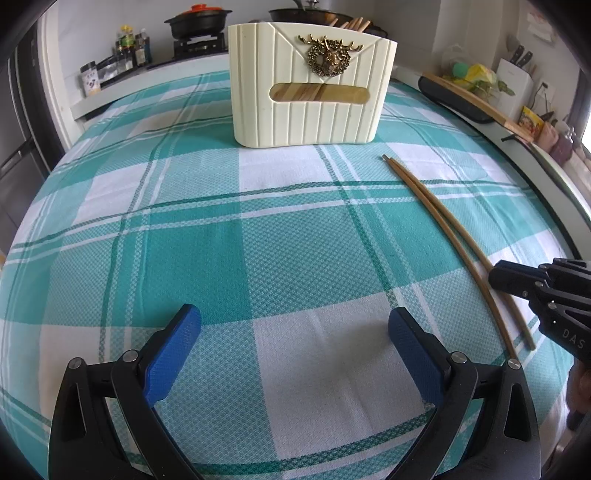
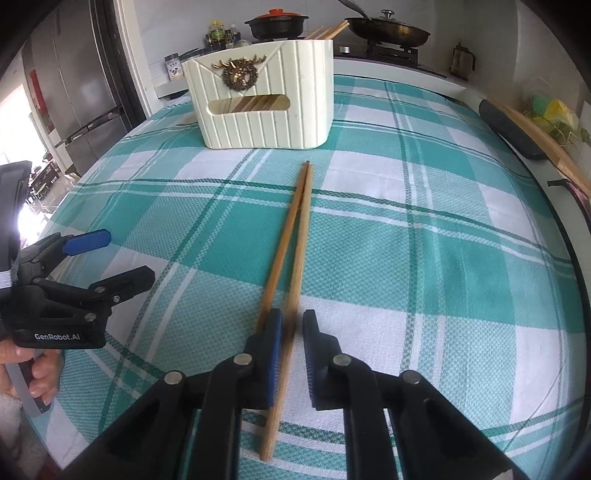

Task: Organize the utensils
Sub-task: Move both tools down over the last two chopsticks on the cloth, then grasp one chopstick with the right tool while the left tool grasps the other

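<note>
Two wooden chopsticks (image 2: pixel 291 243) lie side by side on the checked cloth, tips pointing at a cream utensil holder (image 2: pixel 266 96) with a brass deer badge. Several chopsticks stand inside it. My right gripper (image 2: pixel 293 325) is low over the near ends of the pair. Its jaws are narrowly apart; one chopstick runs between them, the other lies under the left finger. There is still a gap, so nothing is clamped. In the left wrist view the pair (image 1: pixel 454 236) lies at the right, the holder (image 1: pixel 310 85) at the back. My left gripper (image 1: pixel 294 325) is wide open and empty above the cloth.
A teal and white checked cloth (image 1: pixel 258 240) covers the table. Behind it stand a stove with a black pot (image 2: pixel 277 24) and a pan (image 2: pixel 388 29), and bottles (image 1: pixel 129 48). A cutting board (image 2: pixel 546 136) and dark mat lie at the right edge.
</note>
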### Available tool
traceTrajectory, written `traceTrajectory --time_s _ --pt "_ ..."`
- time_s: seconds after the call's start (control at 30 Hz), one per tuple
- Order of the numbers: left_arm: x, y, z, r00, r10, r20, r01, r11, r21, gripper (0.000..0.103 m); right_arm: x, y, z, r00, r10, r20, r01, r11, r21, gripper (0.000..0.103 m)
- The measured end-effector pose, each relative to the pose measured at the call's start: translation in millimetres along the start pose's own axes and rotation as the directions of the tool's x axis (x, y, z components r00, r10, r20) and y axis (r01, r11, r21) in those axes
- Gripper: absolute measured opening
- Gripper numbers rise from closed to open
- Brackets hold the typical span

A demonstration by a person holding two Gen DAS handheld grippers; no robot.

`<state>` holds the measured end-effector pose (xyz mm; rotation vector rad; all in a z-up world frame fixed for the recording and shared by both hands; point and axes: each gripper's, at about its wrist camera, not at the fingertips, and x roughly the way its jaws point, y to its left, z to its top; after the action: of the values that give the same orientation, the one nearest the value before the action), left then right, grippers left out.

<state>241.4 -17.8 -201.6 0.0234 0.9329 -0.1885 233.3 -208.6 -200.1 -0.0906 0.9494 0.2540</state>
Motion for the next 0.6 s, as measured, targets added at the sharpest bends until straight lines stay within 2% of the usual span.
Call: traceTrajectory --time_s 0.1,0.17,0.3,0.37,0.47,0.6 --pt "-0.9 -0.2 0.1 1.000 0.008 0.001 -0.008 1.000 -0.003 0.101 -3.3 -2.7 -4.3 0.996 -0.083 0.014 0.083 0.997 -0.010 0.005" --pt "-4.3 -1.4 1.8 1.000 0.022 0.006 -0.022 1.000 -0.017 0.100 -6.8 -7.1 -9.4 0.994 -0.105 0.025 0.105 0.994 -0.001 0.005" --pt "-18.7 -21.0 13.4 0.992 -0.123 0.029 0.124 0.991 -0.044 0.100 -11.9 -14.5 -19.3 0.992 -0.118 0.055 0.116 0.993 0.027 0.005" --pt "-18.8 -43.9 23.9 0.987 -0.160 0.016 0.160 0.987 -0.003 0.100 -12.9 -16.5 -21.5 0.991 -0.114 0.065 0.112 0.993 0.040 0.005" --pt "-9.0 -80.3 35.9 0.991 -0.137 0.002 0.136 0.988 0.078 0.100 -13.8 -19.2 -22.6 0.991 -0.115 0.069 0.111 0.992 0.059 0.005" --pt "14.5 -113.6 42.1 1.000 -0.026 0.002 0.025 0.987 0.159 0.099 -18.4 -28.1 -29.7 0.990 -0.121 0.071 0.115 0.990 0.082 0.005"
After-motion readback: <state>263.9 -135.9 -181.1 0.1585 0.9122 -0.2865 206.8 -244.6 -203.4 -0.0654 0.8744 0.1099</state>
